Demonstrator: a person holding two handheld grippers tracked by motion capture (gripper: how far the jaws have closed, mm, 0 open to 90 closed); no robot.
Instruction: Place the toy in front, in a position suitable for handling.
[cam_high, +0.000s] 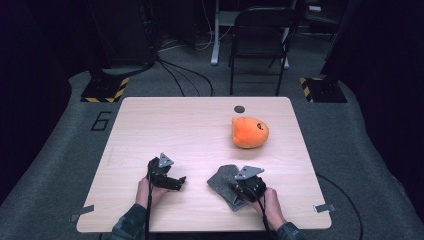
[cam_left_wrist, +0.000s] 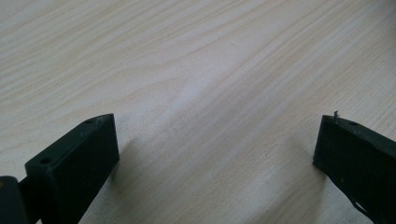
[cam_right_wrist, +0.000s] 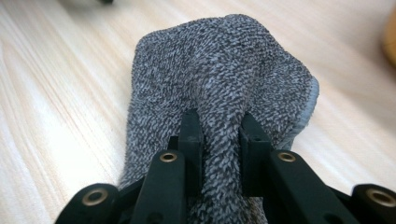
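while our right tool (cam_right_wrist: 219, 133) pinches a raised fold of the grey towel (cam_right_wrist: 224, 70) between its two black jaws, the rest of that cloth lies crumpled flat on the pale wooden counter (cam_high: 165, 125), near the front edge on our right side. in the high view the right tool (cam_high: 239, 186) sits on the near part of the towel (cam_high: 222, 180), with our hand behind it. our left tool (cam_high: 181, 181) rests on the counter just left of the cloth and apart from it; its jaws stand wide, with bare wood grain (cam_left_wrist: 210, 93) between them. farther back on the right lies an orange plush toy (cam_high: 249, 132) with a small dark mark on its top, well apart from the towel, and nothing lies between the two. behind the toy a small dark round spot (cam_high: 239, 108) sits in the counter near the far edge. on the grey floor to the left of the counter we read a large "6" (cam_high: 101, 121). beyond the counter stand a dark folding chair (cam_high: 260, 40) and two bases with yellow-and-black striped tape (cam_high: 105, 90), with cables running across the floor.
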